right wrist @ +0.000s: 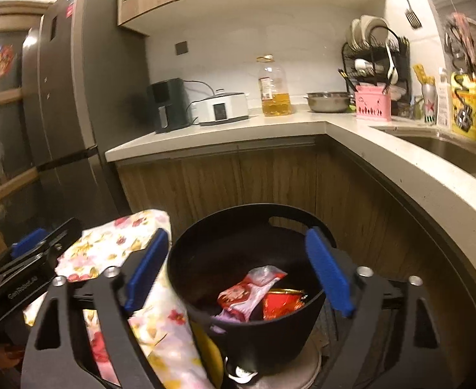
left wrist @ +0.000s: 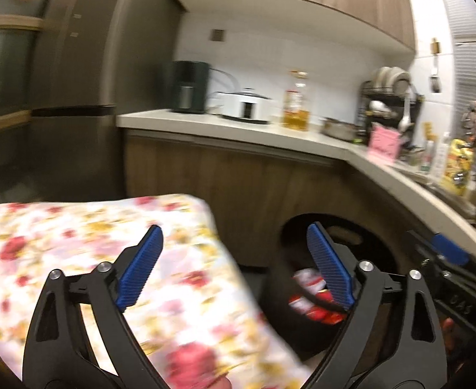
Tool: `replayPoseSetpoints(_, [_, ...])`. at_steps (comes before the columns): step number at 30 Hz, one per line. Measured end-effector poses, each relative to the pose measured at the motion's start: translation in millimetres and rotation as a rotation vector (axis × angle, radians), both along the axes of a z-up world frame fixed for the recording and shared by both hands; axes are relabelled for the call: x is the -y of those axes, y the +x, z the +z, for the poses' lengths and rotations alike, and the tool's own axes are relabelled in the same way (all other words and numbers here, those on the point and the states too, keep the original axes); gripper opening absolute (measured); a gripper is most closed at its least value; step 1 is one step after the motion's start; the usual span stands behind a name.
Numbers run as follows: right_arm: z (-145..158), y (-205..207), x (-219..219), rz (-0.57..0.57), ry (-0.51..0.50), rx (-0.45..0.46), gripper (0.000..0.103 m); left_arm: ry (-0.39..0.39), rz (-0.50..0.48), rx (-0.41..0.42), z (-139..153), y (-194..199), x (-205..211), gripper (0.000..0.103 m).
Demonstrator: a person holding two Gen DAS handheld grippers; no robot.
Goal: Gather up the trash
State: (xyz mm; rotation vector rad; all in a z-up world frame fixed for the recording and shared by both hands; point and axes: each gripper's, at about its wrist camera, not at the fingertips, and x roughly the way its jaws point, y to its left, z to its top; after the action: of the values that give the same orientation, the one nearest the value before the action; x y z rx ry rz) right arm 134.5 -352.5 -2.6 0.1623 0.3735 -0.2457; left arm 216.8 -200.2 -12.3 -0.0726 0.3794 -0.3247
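Both pairs of blue fingers are spread wide and hold nothing. The right gripper [right wrist: 238, 272] hangs over the black bin [right wrist: 247, 324]. The trash [right wrist: 257, 295], red and pink wrappers, lies inside the bin, between the fingers. The left gripper [left wrist: 234, 269] is over the edge of the flowery cloth [left wrist: 108, 259], with the bin at its 3 o'clock. At 12 o'clock runs the kitchen surface [right wrist: 225, 133] with an oil bottle [right wrist: 273, 87], a white cooker [right wrist: 223, 108] and a pink holder [right wrist: 372, 107]. The fridge [right wrist: 72, 87] stands at 10 o'clock.

Floral cloth [left wrist: 76, 259] blurred (left wrist); bin [left wrist: 377, 249] half-hidden.
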Motion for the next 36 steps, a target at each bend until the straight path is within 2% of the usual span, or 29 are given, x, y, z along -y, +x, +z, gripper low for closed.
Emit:
replayPoseSetpoints(2, [2, -5, -13, 0.007, -0.013, -0.010, 0.090, 0.020, 0.061, 0.003, 1, -14, -22, 0.096])
replayPoseSetpoints(4, [5, -12, -24, 0.005, -0.023, -0.014, 0.097, 0.027, 0.095, 0.001, 3, -27, -40, 0.097])
replayPoseSetpoints(10, [12, -38, -62, 0.006, -0.059, -0.015, 0.097, 0.056, 0.174, 0.014, 11, -69, -86, 0.097])
replayPoseSetpoints(25, [13, -114, -125, -0.022, -0.083, -0.029, 0.097, 0.066, 0.171, 0.012, 10, -161, -145, 0.097])
replayPoseSetpoints(36, [12, -160, -147, -0.043, -0.091, -0.023, 0.097, 0.059, 0.139, 0.009, 9, -196, -157, 0.097])
